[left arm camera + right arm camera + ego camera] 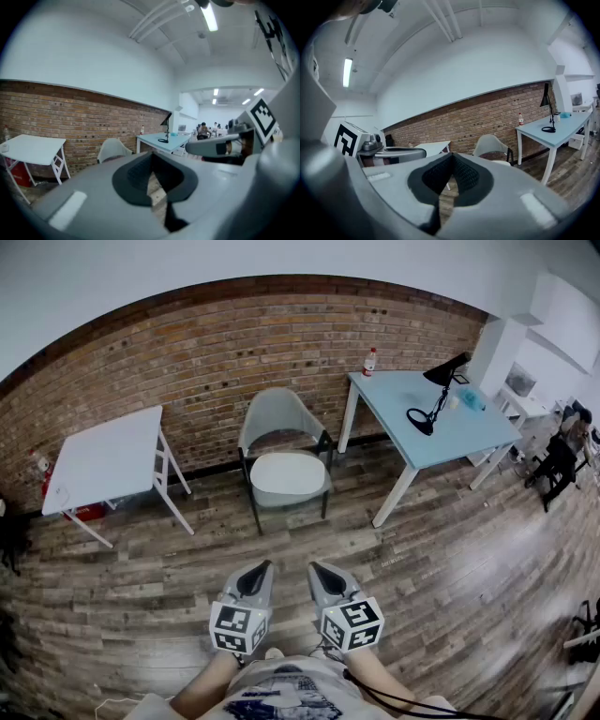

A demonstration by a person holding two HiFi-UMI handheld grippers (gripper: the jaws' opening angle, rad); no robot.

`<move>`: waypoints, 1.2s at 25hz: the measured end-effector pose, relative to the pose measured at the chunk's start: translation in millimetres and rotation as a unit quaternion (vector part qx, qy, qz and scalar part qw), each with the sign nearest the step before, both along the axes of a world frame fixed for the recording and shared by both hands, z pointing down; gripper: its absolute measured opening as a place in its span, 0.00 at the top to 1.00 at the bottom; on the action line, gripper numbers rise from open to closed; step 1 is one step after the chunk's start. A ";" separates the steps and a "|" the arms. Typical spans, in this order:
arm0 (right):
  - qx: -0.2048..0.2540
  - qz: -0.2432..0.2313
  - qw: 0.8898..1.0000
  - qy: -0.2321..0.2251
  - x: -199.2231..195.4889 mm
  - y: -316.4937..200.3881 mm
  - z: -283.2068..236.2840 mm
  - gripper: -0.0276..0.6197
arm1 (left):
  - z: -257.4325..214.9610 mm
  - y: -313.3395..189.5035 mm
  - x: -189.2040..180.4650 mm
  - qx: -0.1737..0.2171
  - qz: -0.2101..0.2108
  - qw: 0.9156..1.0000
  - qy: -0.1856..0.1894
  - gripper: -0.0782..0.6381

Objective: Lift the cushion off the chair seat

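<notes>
The cushion (289, 474) lies on the seat of the chair (272, 412), between the white table (103, 460) at left and the blue table (455, 439) at right, well apart from you. Your left gripper (262, 572) and right gripper (319, 572) both have jaws pressed together on nothing.

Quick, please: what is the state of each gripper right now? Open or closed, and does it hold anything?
Left gripper: closed, holding nothing.
Right gripper: closed, holding nothing.
</notes>
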State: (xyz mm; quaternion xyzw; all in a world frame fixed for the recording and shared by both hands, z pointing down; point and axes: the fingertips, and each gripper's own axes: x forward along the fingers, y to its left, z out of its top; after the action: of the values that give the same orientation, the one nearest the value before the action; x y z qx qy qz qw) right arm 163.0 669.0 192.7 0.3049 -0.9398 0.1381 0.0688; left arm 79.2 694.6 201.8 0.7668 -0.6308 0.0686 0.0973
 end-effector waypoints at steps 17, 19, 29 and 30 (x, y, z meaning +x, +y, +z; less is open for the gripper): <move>-0.005 -0.001 1.000 -0.025 69.9 -17.5 -4.6 0.96 | 10.3 -8.4 62.9 -0.012 -0.021 1.000 -0.002 0.90; -0.012 0.000 1.000 -0.022 78.9 -20.7 0.5 0.96 | 14.5 -8.2 72.0 -0.017 -0.024 1.000 -0.003 0.90; -0.046 -0.005 0.999 -0.003 73.1 -62.9 36.7 0.96 | 41.6 -53.8 66.5 -0.037 -0.016 0.999 0.012 0.90; -0.048 -0.004 0.999 0.000 68.1 -69.8 39.4 0.96 | 44.1 -61.6 62.0 -0.037 -0.014 0.999 0.015 0.90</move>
State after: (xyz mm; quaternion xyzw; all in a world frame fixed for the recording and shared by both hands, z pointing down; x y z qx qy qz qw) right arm 231.2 599.2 232.1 0.2974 -0.9334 0.1825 0.0837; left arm 141.3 633.0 245.9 0.7544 -0.6373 0.0793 0.1357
